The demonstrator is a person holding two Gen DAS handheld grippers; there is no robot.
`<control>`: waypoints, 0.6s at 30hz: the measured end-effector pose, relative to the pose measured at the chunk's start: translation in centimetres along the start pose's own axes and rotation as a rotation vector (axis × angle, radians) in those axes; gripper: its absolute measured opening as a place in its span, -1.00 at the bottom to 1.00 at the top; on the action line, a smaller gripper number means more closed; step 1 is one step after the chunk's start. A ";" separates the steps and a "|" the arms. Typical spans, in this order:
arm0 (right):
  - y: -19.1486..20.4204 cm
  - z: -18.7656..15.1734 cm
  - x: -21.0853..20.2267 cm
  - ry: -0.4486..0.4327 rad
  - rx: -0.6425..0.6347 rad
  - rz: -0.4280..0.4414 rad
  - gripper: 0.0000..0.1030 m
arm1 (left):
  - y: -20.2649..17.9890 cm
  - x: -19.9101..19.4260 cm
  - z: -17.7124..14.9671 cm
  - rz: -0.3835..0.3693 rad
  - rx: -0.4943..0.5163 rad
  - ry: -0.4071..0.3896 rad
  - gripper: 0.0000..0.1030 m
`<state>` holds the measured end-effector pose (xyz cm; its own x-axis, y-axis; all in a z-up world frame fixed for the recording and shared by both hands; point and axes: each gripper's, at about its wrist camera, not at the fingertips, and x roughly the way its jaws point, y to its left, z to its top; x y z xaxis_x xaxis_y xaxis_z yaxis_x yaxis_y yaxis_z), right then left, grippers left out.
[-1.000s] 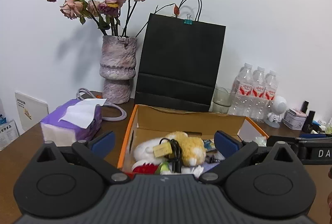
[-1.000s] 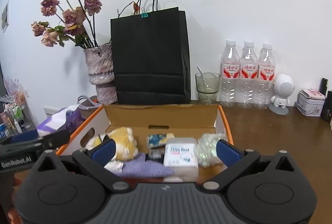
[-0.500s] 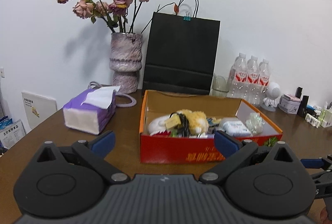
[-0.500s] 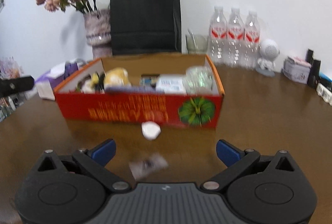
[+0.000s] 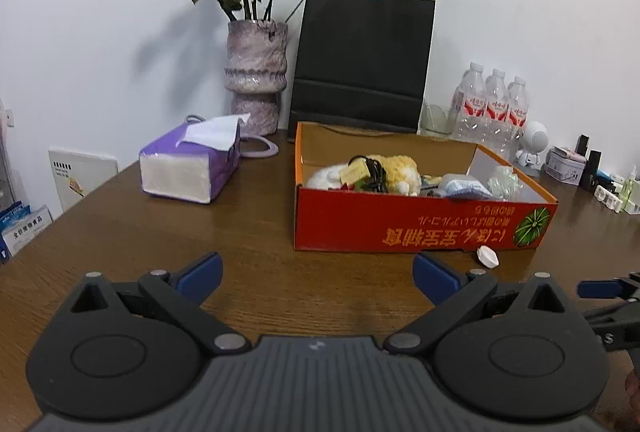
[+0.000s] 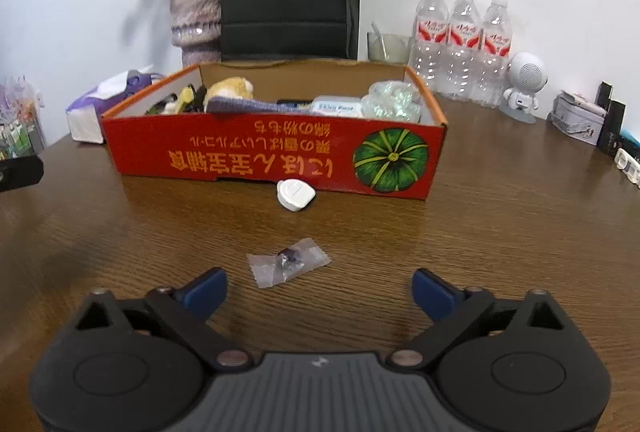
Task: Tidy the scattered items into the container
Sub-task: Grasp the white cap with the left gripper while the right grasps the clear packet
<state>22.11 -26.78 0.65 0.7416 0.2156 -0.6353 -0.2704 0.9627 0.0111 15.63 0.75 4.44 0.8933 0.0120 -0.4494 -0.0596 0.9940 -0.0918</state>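
A red cardboard box (image 6: 272, 156) (image 5: 420, 224) stands on the brown table, holding a plush toy (image 5: 394, 168), a cable, packets and other small items. In front of it lie a small white cap-like piece (image 6: 295, 194) (image 5: 487, 256) and, nearer, a clear wrapped candy (image 6: 289, 261). My right gripper (image 6: 319, 290) hovers low just short of the candy; its jaws are closing with nothing between them. My left gripper (image 5: 316, 274) is open and empty, left of the box front. The right gripper's tip (image 5: 600, 288) shows at the left wrist view's right edge.
Behind the box stand a black paper bag (image 5: 362, 60), a vase of dried roses (image 5: 256, 72), three water bottles (image 6: 460, 48), a glass (image 6: 386, 46) and a small white robot figure (image 6: 522, 86). A purple tissue pack (image 5: 192, 162) lies left; tins and small bottles (image 6: 580, 116) sit right.
Both grippers have pulled back from above the box and dropped toward the table. The box front, white piece and candy have come into view before the right gripper.
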 end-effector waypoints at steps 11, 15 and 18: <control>-1.4 0.6 1.3 0.003 0.033 0.064 -0.97 | -2.7 2.3 -0.4 -0.040 0.040 0.048 1.00; -2.9 0.7 1.3 0.003 0.068 0.079 -0.98 | -4.8 3.3 -0.6 -0.062 0.073 0.064 1.00; -4.1 0.8 1.1 -0.026 0.103 0.101 -0.79 | -6.2 3.9 -0.6 -0.069 0.081 0.074 1.00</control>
<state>24.55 -30.33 0.48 0.7301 0.3150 -0.6064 -0.2809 0.9473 0.1540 19.24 -5.48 2.69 0.8583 -0.0617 -0.5094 0.0398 0.9978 -0.0537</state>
